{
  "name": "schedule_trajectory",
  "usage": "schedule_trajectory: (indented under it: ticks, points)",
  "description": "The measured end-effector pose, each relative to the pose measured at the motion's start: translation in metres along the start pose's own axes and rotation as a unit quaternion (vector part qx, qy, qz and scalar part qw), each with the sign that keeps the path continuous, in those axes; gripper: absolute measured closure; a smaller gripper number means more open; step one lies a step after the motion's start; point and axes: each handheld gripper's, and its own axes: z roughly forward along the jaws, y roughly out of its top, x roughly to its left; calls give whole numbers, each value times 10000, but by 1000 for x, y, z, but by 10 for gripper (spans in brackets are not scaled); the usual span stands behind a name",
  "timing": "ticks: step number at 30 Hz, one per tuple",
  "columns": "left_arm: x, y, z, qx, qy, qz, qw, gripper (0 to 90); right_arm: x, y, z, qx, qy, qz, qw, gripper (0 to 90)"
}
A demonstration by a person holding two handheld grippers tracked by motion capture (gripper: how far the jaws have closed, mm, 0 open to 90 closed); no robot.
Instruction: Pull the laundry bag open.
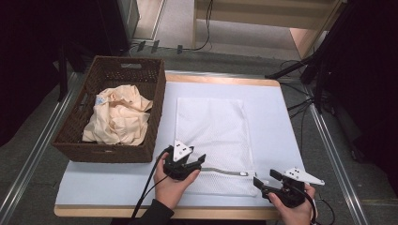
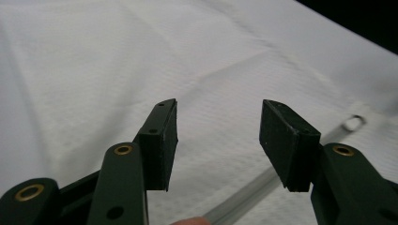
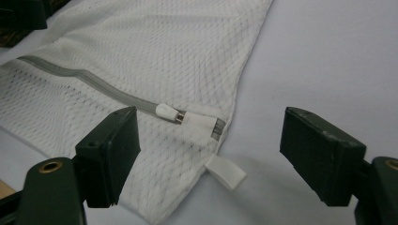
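White mesh laundry bag [image 1: 213, 140] lies flat on the table [image 1: 277, 117] beside the basket [image 1: 157, 93], light and floppy. My 2 grippers, left [image 1: 193, 162] and right [image 1: 264, 180], gape with nothing between them. I'd pinch the zipper pull [image 3: 165, 111] near the corner.

i'm seeing the left gripper [image 1: 187, 165] covering the near left corner of the mesh bag [image 1: 213, 140] in the high view, so the zipper's [image 1: 220, 172] start is staying hidden from me. the frame's bottom edge is cutting off both forearms. in the left gripper view the zipper pull [image 2: 353, 123] is blurring too much to read. the cloth [image 1: 119, 115] is hiding the basket's [image 1: 157, 93] floor.
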Motion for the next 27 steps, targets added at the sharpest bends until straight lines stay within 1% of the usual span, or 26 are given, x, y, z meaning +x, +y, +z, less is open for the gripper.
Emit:
schedule_trajectory:
  ticks: [1,2,3,4,5,6,7,8,9,11,13,14,15,16,17,18,19,21,22,23,25,26,27]
  points:
    - [-5,1,2,3,-87,50,10000,476,-1,-1,-2,-2,18,0,10000,203]
    - [-5,1,2,3,-87,50,10000,480,-1,-1,-2,-2,18,0,10000,203]
    - [-13,2,8,7,-282,74,9996,491,-2,-4,-4,21,5,18,10000,208]
    - [-13,2,8,7,-282,74,9996,502,-2,-4,-4,21,5,18,10000,208]
    - [-20,3,14,64,-436,78,9990,513,-4,-6,-5,37,-28,40,10000,232]
    - [-20,3,14,64,-436,78,9990,529,-4,-6,-5,37,-28,40,10000,232]
    - [-23,3,17,93,-493,110,9987,529,-6,-7,-5,58,-10,61,10000,252]
    - [-27,3,19,116,-550,140,9983,565,-7,-10,-5,76,13,131,9999,277]
    - [-33,2,24,178,-673,199,9974,577,-8,-11,-5,80,-4,129,9999,303]
    - [-39,2,30,234,-785,265,9963,606,-10,-13,-4,100,-10,80,9999,361]
    - [-45,1,35,307,-896,297,9951,631,-12,-14,-2,93,59,87,9999,415]
    - [-47,0,37,362,-928,317,9945,644,-13,-15,-2,108,78,117,9998,433]
    - [-47,0,37,362,-928,317,9945,653,-13,-15,-2,108,78,117,9998,433]
    - [-51,0,41,398,-995,344,9936,653,-13,-15,-1,106,87,106,9999,453]
    - [-57,-2,46,462,-1088,376,9923,668,-14,-16,-1,109,160,159,9997,480]
    - [-59,-2,49,509,-1148,386,9913,674,-13,-15,0,113,171,184,9996,495]
    - [-62,-3,51,578,-1161,407,9907,676,-13,-15,1,65,201,159,9997,505]
    - [-67,-6,56,671,-1246,426,9890,676,-11,-14,3,67,245,176,9995,524]
    - [-67,-6,56,671,-1246,426,9890,676,-11,-14,3,67,245,176,9995,524]
    - [-70,-8,60,777,-1298,474,9874,676,-10,-13,7,108,238,150,9995,551]
    - [-73,-9,63,834,-1335,477,9864,676,-8,-12,12,181,260,159,9994,565]
    - [-73,-9,63,834,-1335,477,9864,676,-8,-12,12,181,260,159,9994,565]
    - [-73,-10,66,917,-1351,505,9853,676,-8,-10,17,206,253,130,9994,572]
